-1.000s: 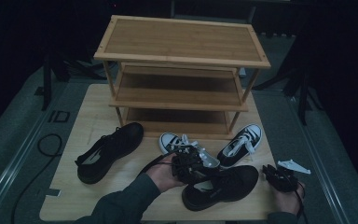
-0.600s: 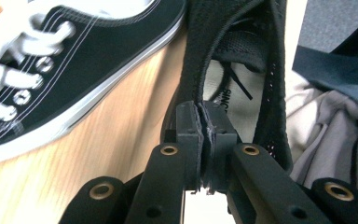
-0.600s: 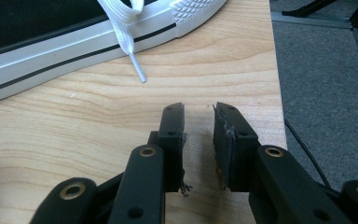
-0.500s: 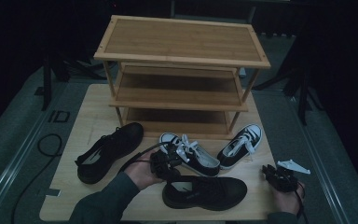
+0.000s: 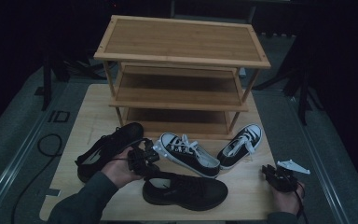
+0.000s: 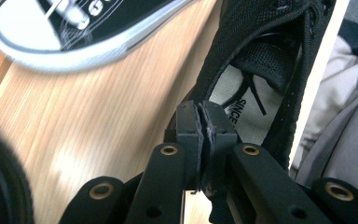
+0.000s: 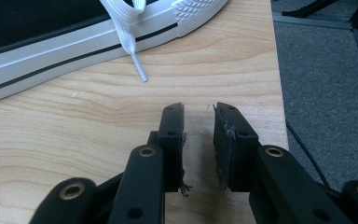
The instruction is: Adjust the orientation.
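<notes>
Black shoe (image 6: 261,60), insole reading "SINCE", pinched by left gripper (image 6: 201,122).

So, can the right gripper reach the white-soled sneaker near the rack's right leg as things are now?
Probably yes. The right gripper is open and holds nothing, and bare table lies between it and the sneaker. Nothing stands in the way, and in the right gripper view its sole is just ahead.
</notes>
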A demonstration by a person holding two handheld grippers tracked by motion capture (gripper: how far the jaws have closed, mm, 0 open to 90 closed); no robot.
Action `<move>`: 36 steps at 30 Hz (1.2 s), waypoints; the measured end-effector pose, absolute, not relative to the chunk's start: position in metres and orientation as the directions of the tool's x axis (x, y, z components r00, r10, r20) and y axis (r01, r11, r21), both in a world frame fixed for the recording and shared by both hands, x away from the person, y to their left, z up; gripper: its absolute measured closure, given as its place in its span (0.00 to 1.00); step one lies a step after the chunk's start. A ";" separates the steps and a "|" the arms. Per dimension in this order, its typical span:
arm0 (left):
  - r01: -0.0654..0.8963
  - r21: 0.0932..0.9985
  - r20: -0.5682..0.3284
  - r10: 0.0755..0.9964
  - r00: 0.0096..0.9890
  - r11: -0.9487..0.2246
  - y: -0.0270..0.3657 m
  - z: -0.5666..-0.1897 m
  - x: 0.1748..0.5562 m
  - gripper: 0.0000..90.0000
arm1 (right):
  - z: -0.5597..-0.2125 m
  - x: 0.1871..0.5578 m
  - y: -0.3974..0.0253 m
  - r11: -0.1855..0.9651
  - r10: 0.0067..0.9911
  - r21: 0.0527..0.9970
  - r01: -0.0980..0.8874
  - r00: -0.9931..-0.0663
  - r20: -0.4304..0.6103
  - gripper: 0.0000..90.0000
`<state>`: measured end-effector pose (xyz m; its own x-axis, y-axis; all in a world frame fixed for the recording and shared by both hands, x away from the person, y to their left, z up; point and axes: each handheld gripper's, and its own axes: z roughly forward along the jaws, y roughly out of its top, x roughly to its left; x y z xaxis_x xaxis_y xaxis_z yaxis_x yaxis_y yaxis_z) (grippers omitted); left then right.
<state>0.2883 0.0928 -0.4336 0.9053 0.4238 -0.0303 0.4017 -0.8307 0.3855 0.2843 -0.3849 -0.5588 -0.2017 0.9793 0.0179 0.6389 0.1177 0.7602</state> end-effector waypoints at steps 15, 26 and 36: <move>0.527 0.383 -0.030 0.560 0.828 -0.759 0.159 -0.434 0.286 0.96 | -0.559 0.284 -0.384 0.122 0.979 0.760 0.638 -0.204 0.015 0.81; 0.588 0.379 -0.036 0.623 0.781 -0.714 0.192 -0.434 0.278 0.96 | -0.559 0.284 -0.384 0.122 0.978 0.760 0.638 -0.206 0.016 0.81; 0.530 0.384 -0.003 0.573 0.820 -0.756 0.170 -0.431 0.285 0.86 | -0.559 0.284 -0.383 0.121 0.978 0.759 0.639 -0.206 0.018 0.80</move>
